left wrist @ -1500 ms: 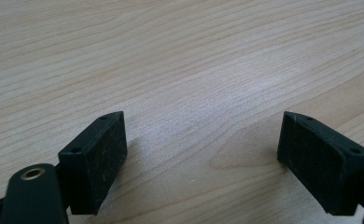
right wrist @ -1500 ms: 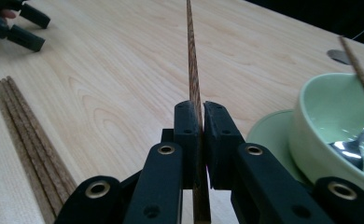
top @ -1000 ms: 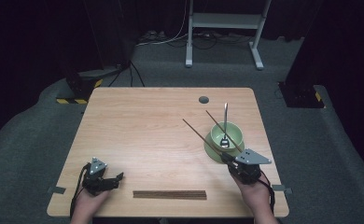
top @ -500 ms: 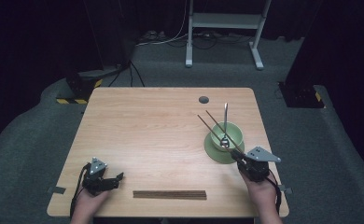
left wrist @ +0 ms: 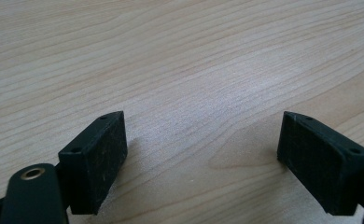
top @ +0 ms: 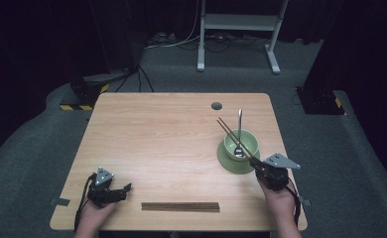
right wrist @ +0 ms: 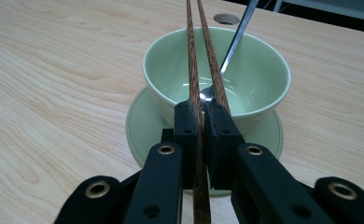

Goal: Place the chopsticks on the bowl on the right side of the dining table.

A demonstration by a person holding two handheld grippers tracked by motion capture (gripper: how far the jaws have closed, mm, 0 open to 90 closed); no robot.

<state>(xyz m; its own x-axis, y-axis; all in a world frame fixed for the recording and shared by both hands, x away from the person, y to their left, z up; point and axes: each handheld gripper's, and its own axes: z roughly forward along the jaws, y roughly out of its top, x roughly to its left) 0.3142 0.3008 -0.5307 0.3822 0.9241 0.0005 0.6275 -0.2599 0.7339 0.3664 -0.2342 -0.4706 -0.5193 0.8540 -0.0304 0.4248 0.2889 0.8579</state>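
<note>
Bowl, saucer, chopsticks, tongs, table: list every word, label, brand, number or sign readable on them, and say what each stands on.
None can be read. The bowl, saucer, chopsticks, spoon, table and both tongs, left and right, carry no lettering; the yellow-black hazard stripes on the floor are a wordless sign.

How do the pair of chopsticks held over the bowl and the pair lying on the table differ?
The held chopsticks are clamped in the right hand-held gripper and slant over the green bowl. The other chopsticks lie flat on the table near its front edge, touched by no gripper. The held pair spreads apart slightly; the lying pair is side by side. Both are brown wood.
</note>
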